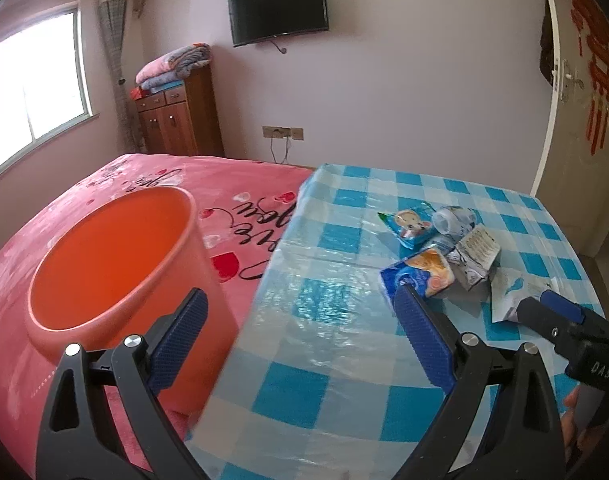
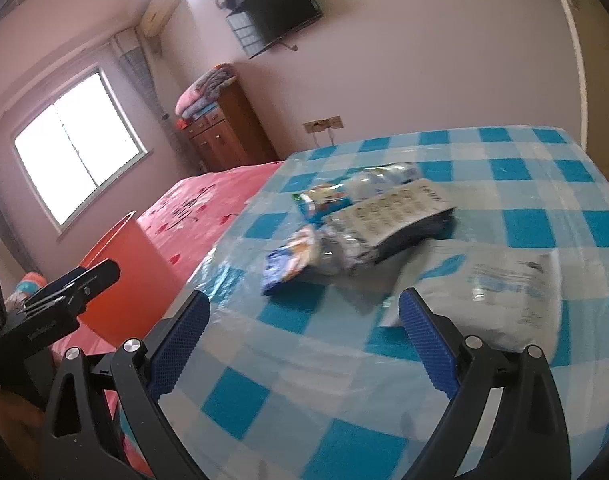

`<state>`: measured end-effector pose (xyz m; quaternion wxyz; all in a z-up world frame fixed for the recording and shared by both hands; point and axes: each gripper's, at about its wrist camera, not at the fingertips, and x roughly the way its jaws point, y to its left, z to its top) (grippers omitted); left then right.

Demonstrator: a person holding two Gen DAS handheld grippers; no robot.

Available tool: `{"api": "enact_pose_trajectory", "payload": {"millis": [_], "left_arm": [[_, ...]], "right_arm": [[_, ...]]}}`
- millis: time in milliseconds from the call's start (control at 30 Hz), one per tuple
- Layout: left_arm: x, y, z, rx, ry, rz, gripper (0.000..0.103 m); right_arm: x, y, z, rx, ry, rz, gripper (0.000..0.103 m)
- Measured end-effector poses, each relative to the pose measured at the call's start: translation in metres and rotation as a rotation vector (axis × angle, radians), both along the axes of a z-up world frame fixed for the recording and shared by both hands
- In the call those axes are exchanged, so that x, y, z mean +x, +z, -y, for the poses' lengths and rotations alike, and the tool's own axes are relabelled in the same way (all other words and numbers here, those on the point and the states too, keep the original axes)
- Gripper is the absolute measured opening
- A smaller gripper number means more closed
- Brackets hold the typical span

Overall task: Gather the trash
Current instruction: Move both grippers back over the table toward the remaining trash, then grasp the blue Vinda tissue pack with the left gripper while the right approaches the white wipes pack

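An orange bin [image 1: 116,264] stands on the pink bed at the table's left edge; it also shows in the right wrist view [image 2: 120,276]. Trash lies in a pile on the blue checked tablecloth [image 1: 324,344]: a blue snack packet [image 1: 418,274], a small cartoon packet [image 1: 410,226], a crumpled bottle [image 1: 452,218], a flattened carton [image 1: 474,254] and a white mailer bag [image 2: 504,292]. My left gripper [image 1: 304,312] is open and empty, between bin and pile. My right gripper [image 2: 304,312] is open and empty, its right finger just before the mailer bag; it shows in the left wrist view [image 1: 560,312].
A pink bed [image 1: 104,184] lies left of the table. A wooden cabinet [image 1: 180,116] with folded blankets stands against the far wall under a wall TV [image 1: 278,8]. A window [image 1: 28,92] is at left, a white door [image 1: 576,92] at right.
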<state>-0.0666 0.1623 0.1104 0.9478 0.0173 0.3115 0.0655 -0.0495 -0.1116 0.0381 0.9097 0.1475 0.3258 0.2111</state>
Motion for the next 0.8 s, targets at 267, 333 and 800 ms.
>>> {"api": "enact_pose_trajectory", "payload": {"millis": [267, 333, 800], "left_arm": [[0.018, -0.013, 0.033, 0.018, -0.052, -0.041, 0.095], [0.024, -0.018, 0.043, 0.025, -0.068, -0.055, 0.095], [0.072, -0.056, 0.074, -0.11, -0.128, -0.148, 0.095]], "right_arm": [[0.016, -0.009, 0.041, -0.009, -0.079, -0.026, 0.094], [0.02, -0.011, 0.049, -0.022, -0.094, -0.035, 0.094], [0.05, -0.041, 0.134, 0.019, -0.235, -0.165, 0.094]]}}
